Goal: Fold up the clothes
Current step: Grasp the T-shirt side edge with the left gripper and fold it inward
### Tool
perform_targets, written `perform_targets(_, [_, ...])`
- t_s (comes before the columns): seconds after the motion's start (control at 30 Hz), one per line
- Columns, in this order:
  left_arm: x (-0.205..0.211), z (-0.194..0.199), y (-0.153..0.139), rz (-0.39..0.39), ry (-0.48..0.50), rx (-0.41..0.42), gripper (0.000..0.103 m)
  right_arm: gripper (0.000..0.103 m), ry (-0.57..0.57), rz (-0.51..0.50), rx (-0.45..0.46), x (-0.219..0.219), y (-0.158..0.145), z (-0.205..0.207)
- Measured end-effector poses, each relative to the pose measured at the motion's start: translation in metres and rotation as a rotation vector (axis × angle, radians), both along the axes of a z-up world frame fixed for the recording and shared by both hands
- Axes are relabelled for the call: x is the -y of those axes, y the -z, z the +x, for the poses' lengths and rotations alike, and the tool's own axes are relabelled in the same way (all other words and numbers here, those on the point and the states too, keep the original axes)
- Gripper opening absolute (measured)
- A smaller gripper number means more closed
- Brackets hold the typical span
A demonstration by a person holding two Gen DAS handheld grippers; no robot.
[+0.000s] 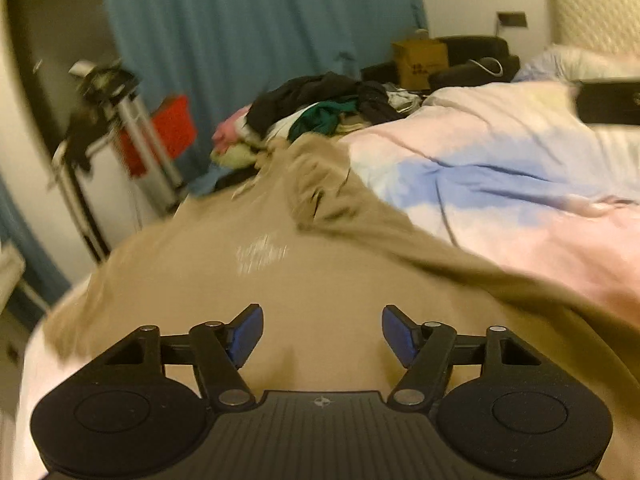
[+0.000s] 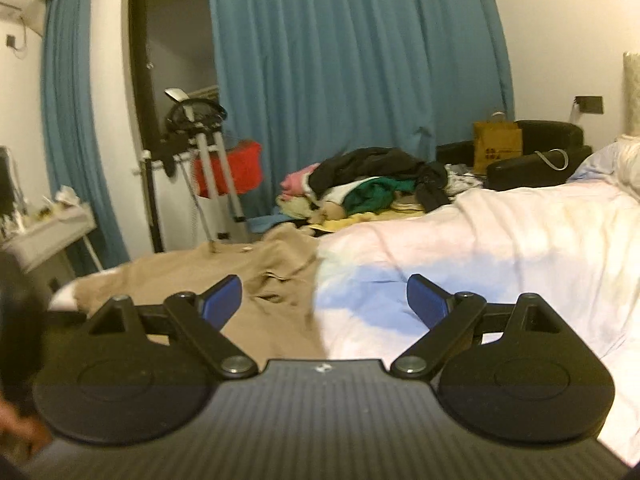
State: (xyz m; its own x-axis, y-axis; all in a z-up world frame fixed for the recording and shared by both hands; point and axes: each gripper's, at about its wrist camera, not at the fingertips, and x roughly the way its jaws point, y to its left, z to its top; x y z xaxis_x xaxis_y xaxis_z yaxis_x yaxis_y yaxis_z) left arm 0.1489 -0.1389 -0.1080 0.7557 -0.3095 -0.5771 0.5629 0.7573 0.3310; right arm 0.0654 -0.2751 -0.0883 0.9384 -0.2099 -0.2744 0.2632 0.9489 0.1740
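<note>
A tan garment (image 1: pixel 224 280) lies spread on the bed, its far part bunched into folds. My left gripper (image 1: pixel 322 334) hovers over its near part, jaws apart, with only flat cloth showing under the blue pads. In the right wrist view the same tan garment (image 2: pixel 180 276) lies at the left. My right gripper (image 2: pixel 325 300) stands wide open above the garment's right edge and the pastel duvet (image 2: pixel 500 240), holding nothing. A dark device (image 1: pixel 608 102) enters the left wrist view at the right edge.
A heap of mixed clothes (image 2: pixel 372 184) sits at the far end of the bed. Beyond it stand a brown paper bag (image 2: pixel 498 144), a black sofa (image 2: pixel 536 160), blue curtains (image 2: pixel 352 60), a tripod stand (image 2: pixel 208 156) and a red box (image 2: pixel 236 168). A white side table (image 2: pixel 44 228) stands left.
</note>
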Motion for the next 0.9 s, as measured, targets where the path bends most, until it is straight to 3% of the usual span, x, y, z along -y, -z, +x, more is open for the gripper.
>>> perform_targets(0.1, [0.043, 0.044, 0.005, 0.005, 0.015, 0.046, 0.065, 0.091, 0.034, 0.030, -0.004, 0.015, 0.010, 0.011])
perform_targets(0.23, [0.100, 0.106, 0.019, 0.017, 0.027, 0.019, 0.046, 0.091, 0.069, 0.087, -0.003, 0.035, 0.026, 0.032])
perform_targets(0.4, [0.148, 0.165, 0.048, 0.079, 0.045, 0.073, 0.046, 0.091, 0.105, 0.146, -0.027, 0.056, 0.044, 0.055])
perform_targets(0.47, [0.158, 0.191, 0.060, 0.107, 0.022, 0.074, 0.032, 0.091, 0.103, 0.200, -0.038, 0.064, 0.054, 0.063])
perform_targets(0.5, [0.157, 0.206, 0.059, 0.063, -0.001, 0.040, 0.018, 0.091, 0.107, 0.213, -0.048, 0.066, 0.059, 0.067])
perform_targets(0.57, [0.150, 0.231, 0.052, -0.055, -0.047, -0.030, 0.009, 0.091, 0.103, 0.239, -0.069, 0.069, 0.068, 0.074])
perform_targets(0.73, [0.081, 0.279, 0.010, -0.504, -0.119, -0.277, 0.007, 0.091, 0.103, 0.283, -0.085, 0.074, 0.079, 0.083])
perform_targets(0.83, [0.028, 0.306, -0.001, -0.762, -0.194, -0.409, 0.007, 0.091, 0.113, 0.304, -0.091, 0.078, 0.083, 0.087])
perform_targets(0.9, [0.002, 0.323, 0.001, -0.825, -0.255, -0.420, 0.007, 0.091, 0.118, 0.307, -0.098, 0.078, 0.085, 0.090])
